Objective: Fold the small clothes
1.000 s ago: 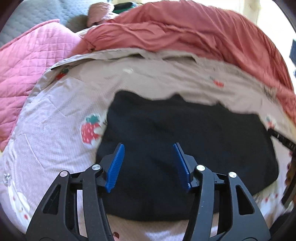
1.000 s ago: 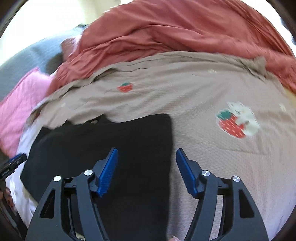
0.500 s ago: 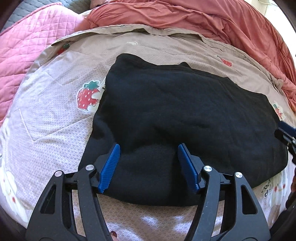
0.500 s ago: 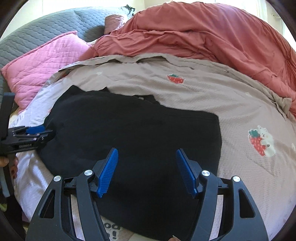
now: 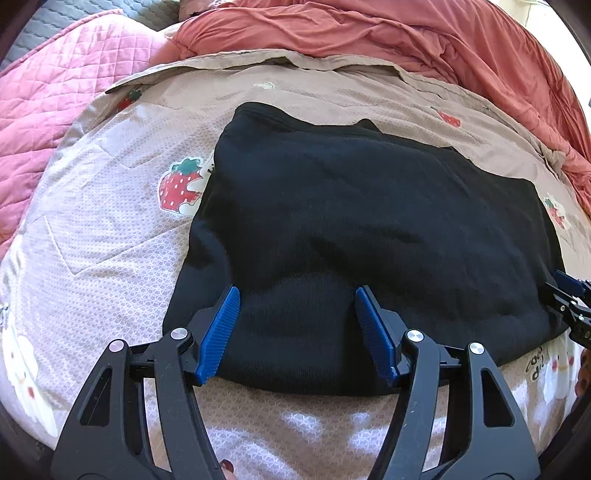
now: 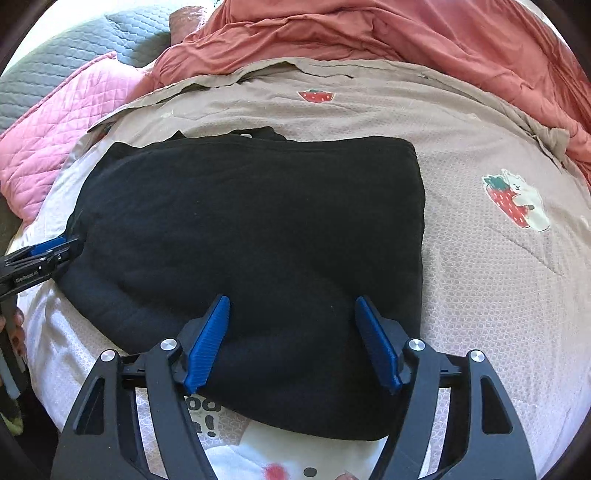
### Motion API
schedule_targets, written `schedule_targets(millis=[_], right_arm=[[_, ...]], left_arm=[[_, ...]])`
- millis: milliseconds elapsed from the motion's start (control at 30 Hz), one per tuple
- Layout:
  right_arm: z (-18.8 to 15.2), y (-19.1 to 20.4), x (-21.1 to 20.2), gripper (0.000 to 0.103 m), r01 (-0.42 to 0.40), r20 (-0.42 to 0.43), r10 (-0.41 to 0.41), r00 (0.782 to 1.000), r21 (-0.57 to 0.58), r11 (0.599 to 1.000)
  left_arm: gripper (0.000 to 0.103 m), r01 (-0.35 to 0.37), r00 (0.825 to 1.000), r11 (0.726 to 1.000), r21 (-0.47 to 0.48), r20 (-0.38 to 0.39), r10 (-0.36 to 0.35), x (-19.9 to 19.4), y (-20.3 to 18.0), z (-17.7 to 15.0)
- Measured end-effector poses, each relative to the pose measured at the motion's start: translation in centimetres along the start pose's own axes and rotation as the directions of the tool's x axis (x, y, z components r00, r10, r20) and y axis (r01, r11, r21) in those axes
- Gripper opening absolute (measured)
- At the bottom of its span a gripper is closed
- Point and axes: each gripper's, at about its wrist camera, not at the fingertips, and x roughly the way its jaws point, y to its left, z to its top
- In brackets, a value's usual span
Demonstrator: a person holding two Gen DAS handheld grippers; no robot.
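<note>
With my left gripper (image 5: 295, 317) and right gripper (image 6: 291, 325) both spread empty above the flat black knit garment's (image 5: 369, 229) near hem, I judge pinching that hem comes next.

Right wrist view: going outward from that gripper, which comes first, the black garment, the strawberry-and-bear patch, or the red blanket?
From the right gripper:
1. Black garment, right under its open fingers.
2. Strawberry-and-bear patch, off to the right on the beige cover.
3. Red blanket, bunched at the far edge.
</note>
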Motion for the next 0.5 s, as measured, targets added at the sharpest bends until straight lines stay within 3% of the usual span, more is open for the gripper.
schedule_targets(millis=[267, 400, 500], right_arm=[[-0.5, 0.2, -1.5, 0.075, 0.012, 0.062, -0.013, 0.998, 0.014, 1.0], [-1.0, 0.7, -3.9, 0.085, -0.02, 0.15, 0.014, 0.989, 0.034, 0.999], [-1.4, 1.4, -5.4, 0.087, -0.02, 0.198, 0.016, 0.98, 0.019, 1.0]], left_arm=[[0.06, 0.03, 0.999, 1.0, 0.004, -0.014, -0.03, -1.1, 0.1, -0.3], [0.066, 0.055, 0.998, 0.998, -0.022, -0.009, -0.055, -1.9, 0.1, -0.3], [0.068, 0.065, 0.998, 0.997, -0.031, -0.006, -0.066, -2.6, 0.1, -0.4]])
